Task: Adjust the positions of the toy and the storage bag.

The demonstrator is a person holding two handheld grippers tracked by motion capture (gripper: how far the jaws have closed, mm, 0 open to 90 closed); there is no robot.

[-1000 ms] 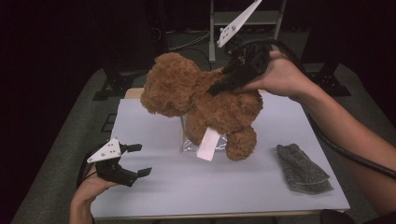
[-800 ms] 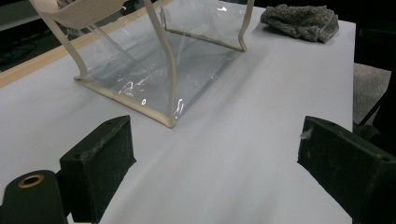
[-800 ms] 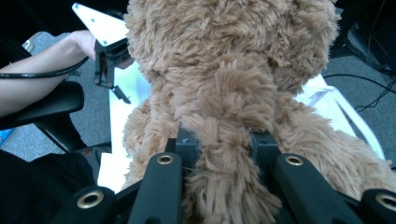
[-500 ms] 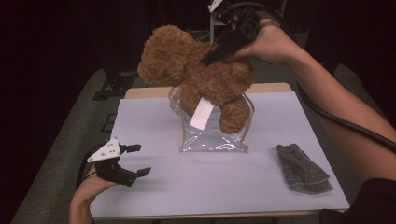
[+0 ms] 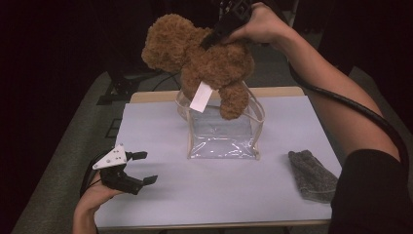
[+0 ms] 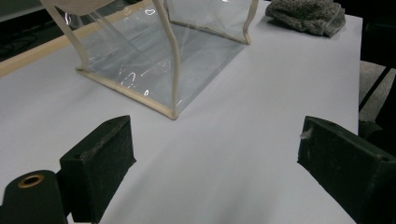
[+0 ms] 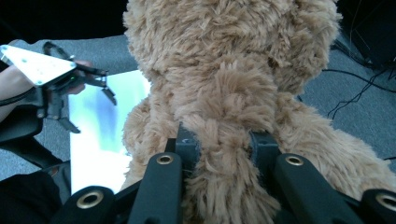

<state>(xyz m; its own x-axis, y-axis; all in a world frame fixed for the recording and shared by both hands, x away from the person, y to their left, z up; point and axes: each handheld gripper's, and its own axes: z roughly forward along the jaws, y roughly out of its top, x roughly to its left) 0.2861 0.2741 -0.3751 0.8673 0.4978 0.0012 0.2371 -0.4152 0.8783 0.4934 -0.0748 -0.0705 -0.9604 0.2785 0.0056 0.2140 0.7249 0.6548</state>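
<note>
Clearly the teddy bear (image 5: 204,63), soft and light above the clear bag (image 5: 221,131), squashes where the right gripper (image 7: 222,140) pinches its fur; the left gripper (image 5: 139,168) rests spread.

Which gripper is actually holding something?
The right gripper, shut on the brown teddy bear above the clear bag. The left gripper rests open on the table.

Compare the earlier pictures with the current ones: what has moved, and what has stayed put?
The right gripper, still clamped on the teddy bear, has lifted it up and away from the table, so it now hangs over the clear bag. The left gripper stays open near the table's front edge; the bag and grey cloth have not moved.
</note>
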